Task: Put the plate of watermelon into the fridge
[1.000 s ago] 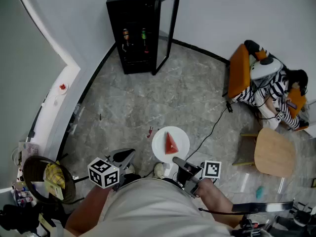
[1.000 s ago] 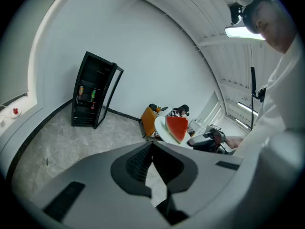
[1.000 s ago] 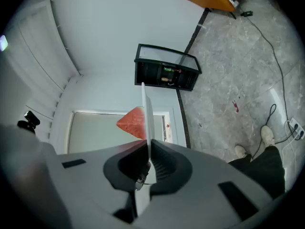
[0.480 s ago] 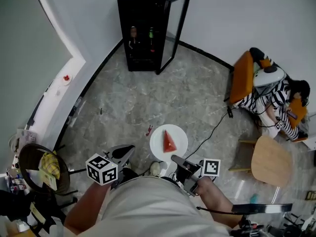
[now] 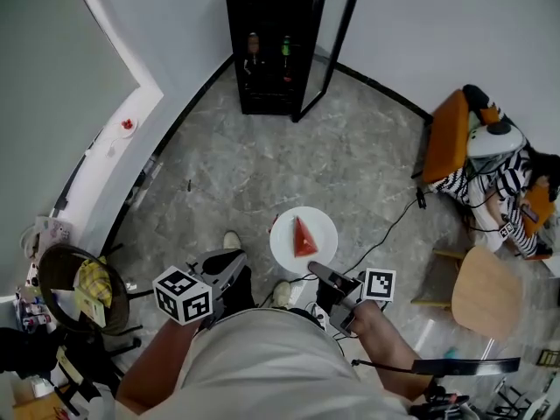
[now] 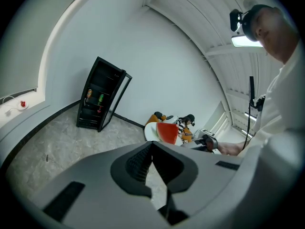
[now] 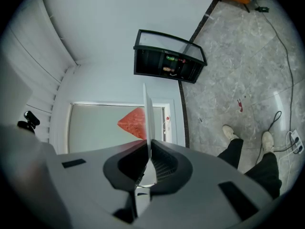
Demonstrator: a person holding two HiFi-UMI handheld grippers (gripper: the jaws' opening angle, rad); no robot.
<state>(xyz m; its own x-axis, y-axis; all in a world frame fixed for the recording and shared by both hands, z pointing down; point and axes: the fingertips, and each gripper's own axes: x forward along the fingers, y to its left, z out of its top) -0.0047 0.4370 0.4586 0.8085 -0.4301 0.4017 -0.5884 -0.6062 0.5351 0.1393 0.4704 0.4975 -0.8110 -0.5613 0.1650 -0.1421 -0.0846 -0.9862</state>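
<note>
**Carry it level, straight to the open door**

My right tongs (image 5: 315,271) are clamped on the near rim of the white plate (image 5: 282,245). The plate juts out in front of me above the floor (image 5: 227,182), and the watermelon wedge (image 5: 303,237) lies near its middle. My left tongs (image 5: 229,266) are closed on nothing and held low beside me. The black fridge (image 5: 262,59) stands well ahead against the wall. Its glass door (image 5: 337,38) is swung open to the right, and there are bottles (image 5: 253,45) inside.

I take this to be the carry. I hold the plate by one edge only, and the right gripper view shows just a thin rim between the pads. The far side will want to droop, so my wrist must hold it flat or the wedge may slide off. I should walk smoothly and not swing.

A cable (image 5: 385,234) trails on the floor just to my right, so I'll step left of it. I'd come in on the fridge's open side, away from the door's edge. From here I cannot tell which shelf has room. My free left tongs could steady the far rim when I reach it.
</note>
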